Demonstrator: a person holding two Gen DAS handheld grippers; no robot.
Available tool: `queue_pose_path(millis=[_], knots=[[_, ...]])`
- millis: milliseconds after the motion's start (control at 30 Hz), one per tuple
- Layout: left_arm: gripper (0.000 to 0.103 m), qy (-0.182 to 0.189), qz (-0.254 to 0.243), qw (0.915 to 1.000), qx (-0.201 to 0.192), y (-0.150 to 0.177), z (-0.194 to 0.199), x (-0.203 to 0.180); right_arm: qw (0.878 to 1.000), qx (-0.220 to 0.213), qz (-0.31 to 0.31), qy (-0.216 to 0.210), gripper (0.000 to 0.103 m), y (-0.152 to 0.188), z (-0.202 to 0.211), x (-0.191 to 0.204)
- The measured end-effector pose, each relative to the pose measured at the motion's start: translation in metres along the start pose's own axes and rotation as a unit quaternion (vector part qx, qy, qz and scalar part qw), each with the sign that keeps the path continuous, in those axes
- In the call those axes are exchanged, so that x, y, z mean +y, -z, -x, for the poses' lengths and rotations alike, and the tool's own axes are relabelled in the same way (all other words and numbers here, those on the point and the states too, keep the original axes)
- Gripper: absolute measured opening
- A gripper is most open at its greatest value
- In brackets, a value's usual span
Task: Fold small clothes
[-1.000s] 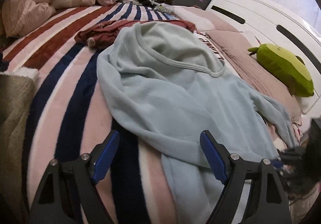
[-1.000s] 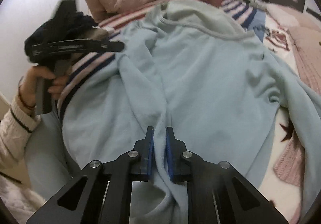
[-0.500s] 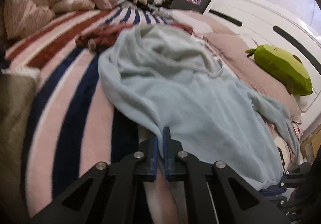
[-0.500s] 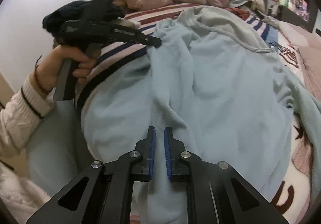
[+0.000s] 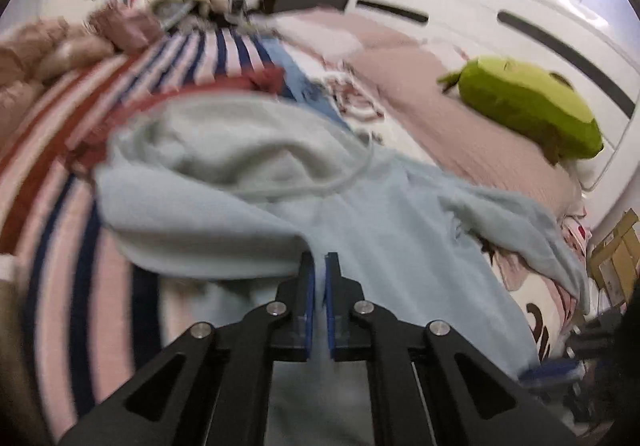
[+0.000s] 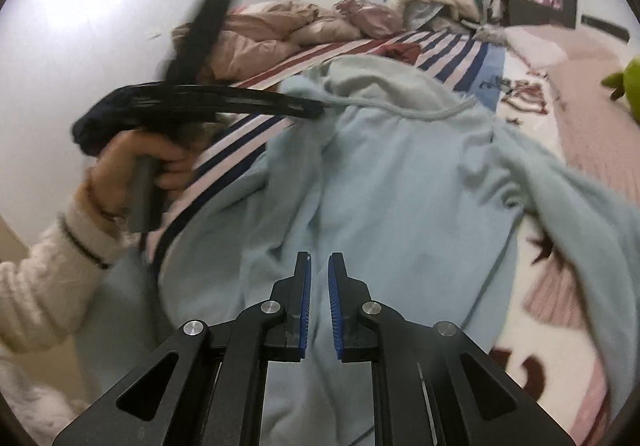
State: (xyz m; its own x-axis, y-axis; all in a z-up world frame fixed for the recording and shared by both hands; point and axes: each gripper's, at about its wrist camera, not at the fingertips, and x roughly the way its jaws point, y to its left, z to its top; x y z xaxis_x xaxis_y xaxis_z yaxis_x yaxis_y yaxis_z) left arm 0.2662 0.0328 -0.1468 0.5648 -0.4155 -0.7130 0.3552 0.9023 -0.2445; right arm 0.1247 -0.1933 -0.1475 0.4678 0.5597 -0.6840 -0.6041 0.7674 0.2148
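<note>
A light blue hoodie (image 5: 360, 226) lies spread on the striped bed, hood toward the far end. My left gripper (image 5: 319, 262) is shut on a fold of its left edge, and the fabric rises off the blanket. The right wrist view shows that left gripper (image 6: 316, 111) in a person's hand (image 6: 160, 162), pinching the hoodie (image 6: 400, 186) near the hood's drawstring. My right gripper (image 6: 319, 262) sits over the hoodie's lower part. Its jaws are opening, with a narrow gap and a strip of blue fabric between the pads.
A green plush toy (image 5: 532, 106) lies on the pink cover by the white headboard (image 5: 480, 6). A maroon garment (image 5: 260, 80) sits beyond the hood. Pink bedding (image 6: 280, 30) is piled at the far left. A cardboard box (image 5: 616, 258) stands off the bed's right side.
My left gripper went from wide open to shut on the hoodie's left edge, then lifted it and carried it inward. My right gripper rose a little with the fabric.
</note>
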Motion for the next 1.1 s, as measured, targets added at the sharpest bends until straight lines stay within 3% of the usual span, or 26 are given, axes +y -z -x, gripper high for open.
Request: queue_pose_path(millis=[33, 100, 167, 200, 267, 333, 367, 400, 433, 700, 867, 967, 1100], knots=[[0.007, 0.000, 0.002, 0.9999, 0.014, 0.003, -0.009, -0.002, 1.000, 0.004, 0.002, -0.002, 0.014, 0.002, -0.002, 0.002], [0.030, 0.003, 0.001, 0.9991, 0.042, 0.008, -0.028, -0.003, 1.000, 0.019, 0.010, -0.002, 0.037, 0.010, -0.007, 0.007], [0.037, 0.014, 0.007, 0.9990, 0.041, 0.012, -0.026, -0.006, 0.999, 0.032, 0.014, -0.009, 0.042, 0.017, -0.012, 0.011], [0.046, 0.021, 0.009, 0.9991, 0.035, 0.013, -0.020, -0.006, 0.999, 0.041, 0.015, -0.016, 0.042, 0.022, -0.018, 0.015], [0.056, 0.031, 0.009, 0.9994, 0.008, 0.014, 0.004, -0.008, 0.998, 0.053, 0.021, -0.026, 0.042, 0.027, -0.025, 0.021], [0.057, 0.019, 0.006, 0.9997, -0.013, 0.017, 0.031, -0.008, 0.997, 0.062, 0.035, -0.011, 0.042, 0.029, -0.034, 0.027], [0.057, 0.013, 0.005, 0.9998, -0.017, 0.019, 0.040, -0.007, 0.997, 0.060, 0.042, 0.001, 0.033, 0.029, -0.036, 0.029], [0.057, 0.007, 0.004, 0.9997, -0.022, 0.021, 0.048, -0.007, 0.997, 0.054, 0.052, 0.017, 0.007, 0.028, -0.037, 0.031], [0.057, 0.003, 0.004, 0.9996, -0.026, 0.025, 0.056, -0.005, 0.997, 0.053, 0.056, 0.026, 0.005, 0.028, -0.037, 0.033], [0.058, -0.013, 0.021, 0.9995, -0.020, 0.050, 0.069, 0.012, 0.999, 0.022, -0.021, 0.030, 0.004, 0.025, -0.010, -0.001], [0.058, -0.011, 0.021, 0.9997, -0.009, 0.058, 0.059, 0.010, 0.996, 0.023, -0.061, 0.061, 0.004, 0.028, -0.002, -0.030], [0.058, -0.012, 0.020, 0.9997, 0.000, 0.060, 0.053, 0.007, 0.992, 0.024, -0.059, 0.108, 0.004, 0.033, 0.000, -0.042], [0.058, -0.012, 0.019, 0.9997, 0.005, 0.062, 0.048, 0.004, 0.990, 0.012, -0.069, 0.121, 0.004, 0.037, 0.013, -0.051]])
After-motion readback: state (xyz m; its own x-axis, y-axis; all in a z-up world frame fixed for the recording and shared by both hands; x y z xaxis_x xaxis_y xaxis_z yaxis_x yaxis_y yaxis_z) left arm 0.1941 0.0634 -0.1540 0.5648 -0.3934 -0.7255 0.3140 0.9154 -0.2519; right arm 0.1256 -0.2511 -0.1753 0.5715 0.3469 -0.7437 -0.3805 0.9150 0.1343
